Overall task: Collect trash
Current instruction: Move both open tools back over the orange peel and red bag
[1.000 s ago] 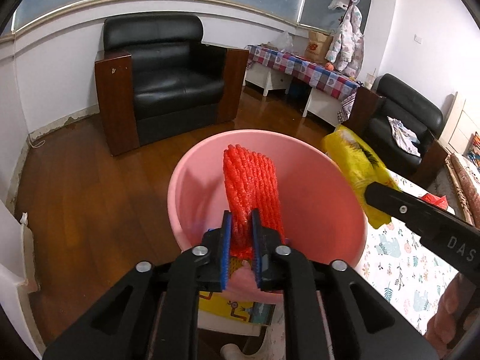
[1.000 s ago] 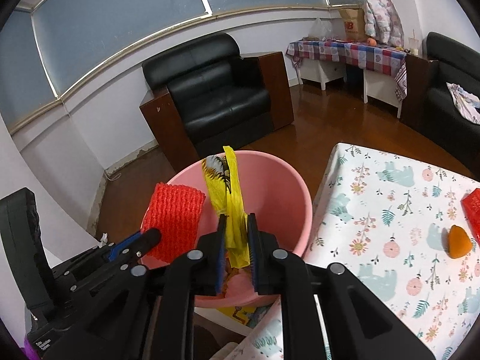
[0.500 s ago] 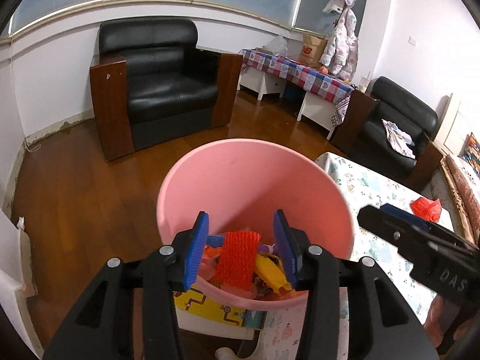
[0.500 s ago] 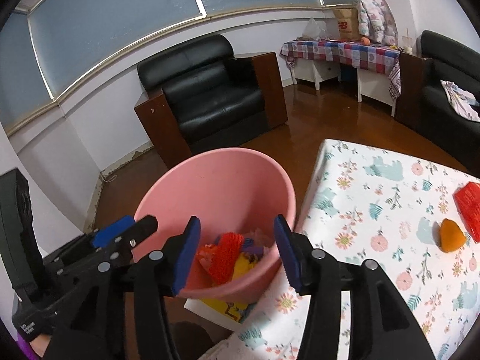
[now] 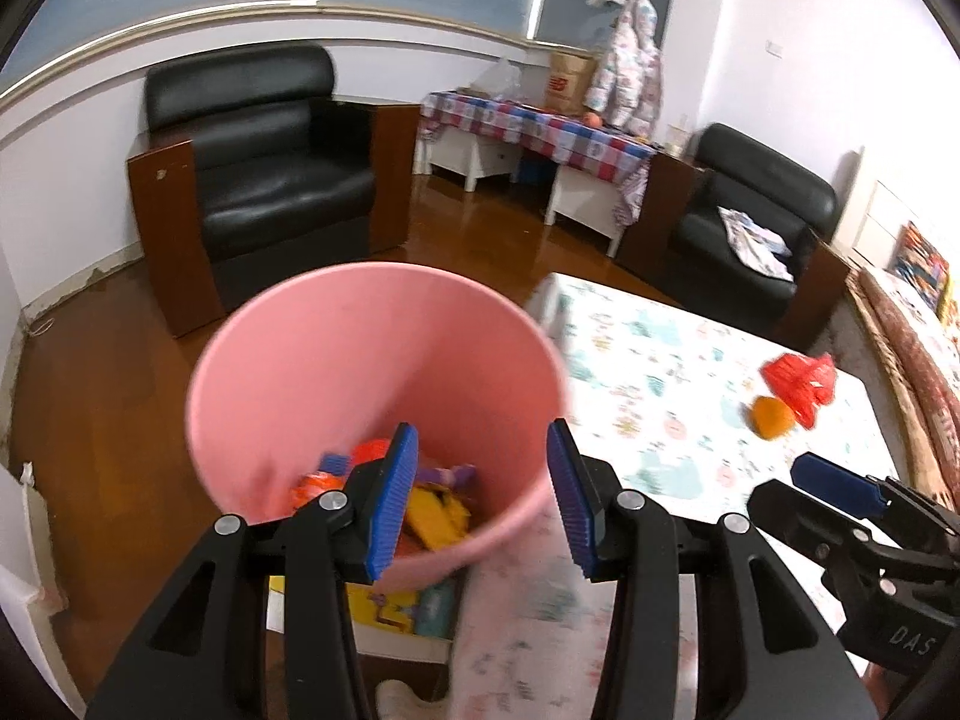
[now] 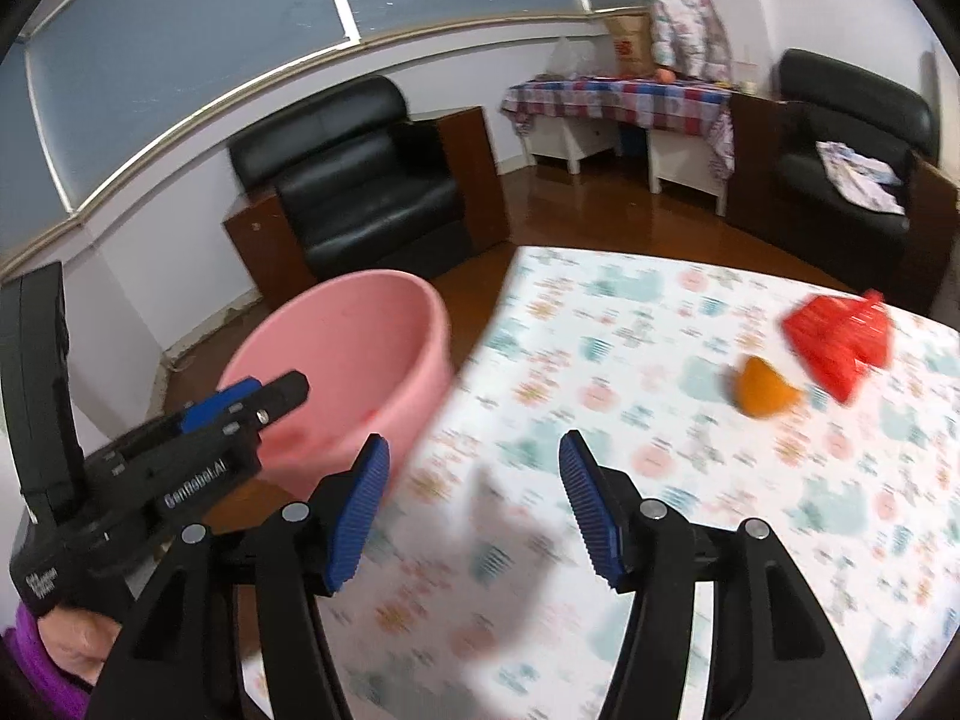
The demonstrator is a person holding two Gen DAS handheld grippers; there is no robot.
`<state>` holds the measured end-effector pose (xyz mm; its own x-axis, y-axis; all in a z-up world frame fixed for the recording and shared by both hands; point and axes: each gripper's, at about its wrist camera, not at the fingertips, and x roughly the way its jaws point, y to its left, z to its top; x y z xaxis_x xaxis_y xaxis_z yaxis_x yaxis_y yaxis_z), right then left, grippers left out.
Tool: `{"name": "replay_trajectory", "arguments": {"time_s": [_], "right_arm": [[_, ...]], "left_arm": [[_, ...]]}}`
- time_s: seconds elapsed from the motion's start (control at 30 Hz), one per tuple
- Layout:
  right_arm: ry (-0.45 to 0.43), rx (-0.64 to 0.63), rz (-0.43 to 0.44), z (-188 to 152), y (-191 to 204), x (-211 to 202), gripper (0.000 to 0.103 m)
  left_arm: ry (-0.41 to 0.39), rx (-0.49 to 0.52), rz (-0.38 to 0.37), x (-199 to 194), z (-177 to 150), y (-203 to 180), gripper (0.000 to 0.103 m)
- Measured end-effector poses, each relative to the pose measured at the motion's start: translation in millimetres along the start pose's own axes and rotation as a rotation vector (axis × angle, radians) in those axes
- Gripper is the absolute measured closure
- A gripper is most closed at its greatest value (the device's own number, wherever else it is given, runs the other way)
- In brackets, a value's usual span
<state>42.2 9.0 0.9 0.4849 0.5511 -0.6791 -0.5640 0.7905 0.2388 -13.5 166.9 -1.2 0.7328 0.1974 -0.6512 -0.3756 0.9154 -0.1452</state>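
Both grippers swung right from the pink bin, left gripper and right gripper spread and holding nothing, colourful trash heaped inside bin, orange peel and red wrapper on table beside bin.

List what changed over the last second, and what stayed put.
Both grippers let go: the left gripper dropped its red mesh sleeve and the right gripper its yellow wrapper into the pink bin. Both jaws now stand open and empty. The right gripper has swung off the bin toward the table. Unchanged: the orange peel and red bag still lie on the table.
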Motion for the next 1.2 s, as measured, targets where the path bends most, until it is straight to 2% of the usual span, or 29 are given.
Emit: {"name": "replay_trajectory", "arguments": {"time_s": [0.27,0.57,0.73,1.2], "right_arm": [[-0.02,0.059,-0.156,-25,-59,-66,0.045],[-0.083,0.152,-0.295,-31,-103,-124,0.045],[-0.085,0.18,-0.309,-33,-114,-130,0.045],[-0.109,0.188,-0.29,-31,-110,-127,0.045]], "left_arm": [[0.04,0.037,-0.106,-4,-6,-62,0.058],[0.042,0.089,-0.2,-5,-8,-128,0.058],[0.052,0.099,-0.205,1,-10,-135,0.058],[0.059,0.088,-0.188,11,-10,-128,0.058]]}}
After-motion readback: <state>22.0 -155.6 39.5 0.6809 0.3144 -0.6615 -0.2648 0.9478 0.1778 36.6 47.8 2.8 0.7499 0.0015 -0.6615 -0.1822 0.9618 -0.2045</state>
